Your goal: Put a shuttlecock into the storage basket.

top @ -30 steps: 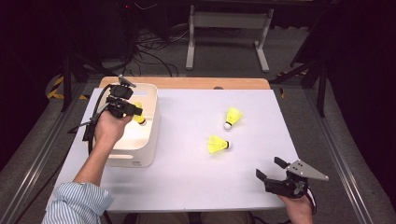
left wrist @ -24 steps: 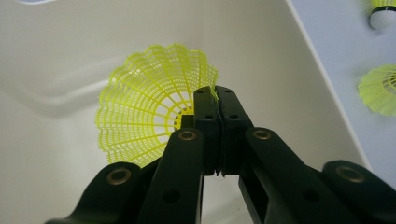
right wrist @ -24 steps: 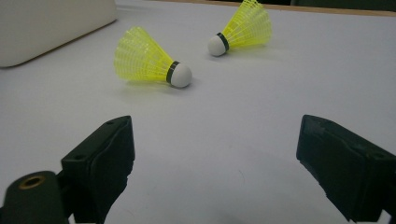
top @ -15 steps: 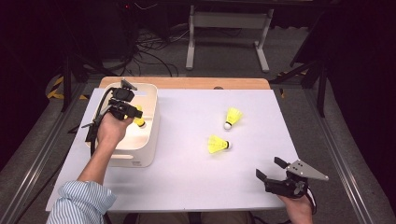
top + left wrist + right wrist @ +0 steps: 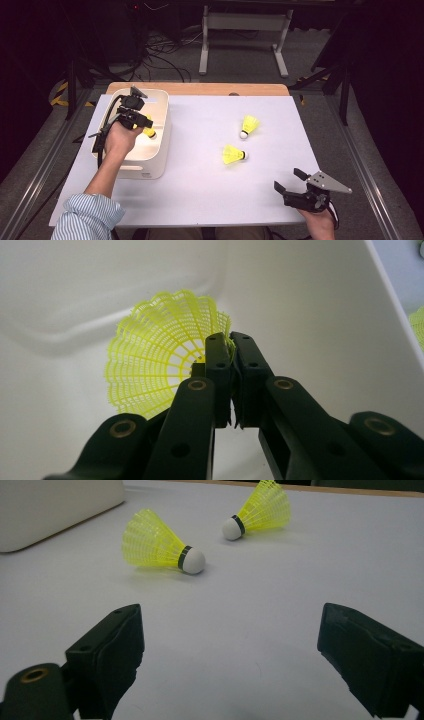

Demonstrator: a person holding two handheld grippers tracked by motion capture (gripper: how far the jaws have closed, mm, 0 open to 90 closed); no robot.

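Left tongs [image 5: 141, 121]: over the white bin [image 5: 160, 150], jaws pinched onto the skirt rim of a yellow shuttlecock [image 5: 160, 360]; in the left gripper view the two pads meet with the yellow mesh caught between them. The jaws have just been easing apart a touch, yet the skirt is clamped between them.
Held shuttlecock: inside the bin, near its right wall in the high view [image 5: 148, 131]; open skirt faces the left gripper camera; cork end hidden behind the mesh.
Bin: sits on the left part of the tabletop [image 5: 200, 200], long side running away from the person.
Left hand [image 5: 120, 140]: wrapped around the gripper body, striped sleeve [image 5: 87, 217] at the bottom left edge.
Right tongs [image 5: 291, 181]: jaws spread wide, nothing between them, low over the near right corner of the tabletop.
Near loose shuttlecock [image 5: 233, 155]: lying on its side mid-tabletop, white cork pointing right in the high view.
Far loose shuttlecock [image 5: 248, 125]: just beyond the near one, apart from it, cork end down toward the person.
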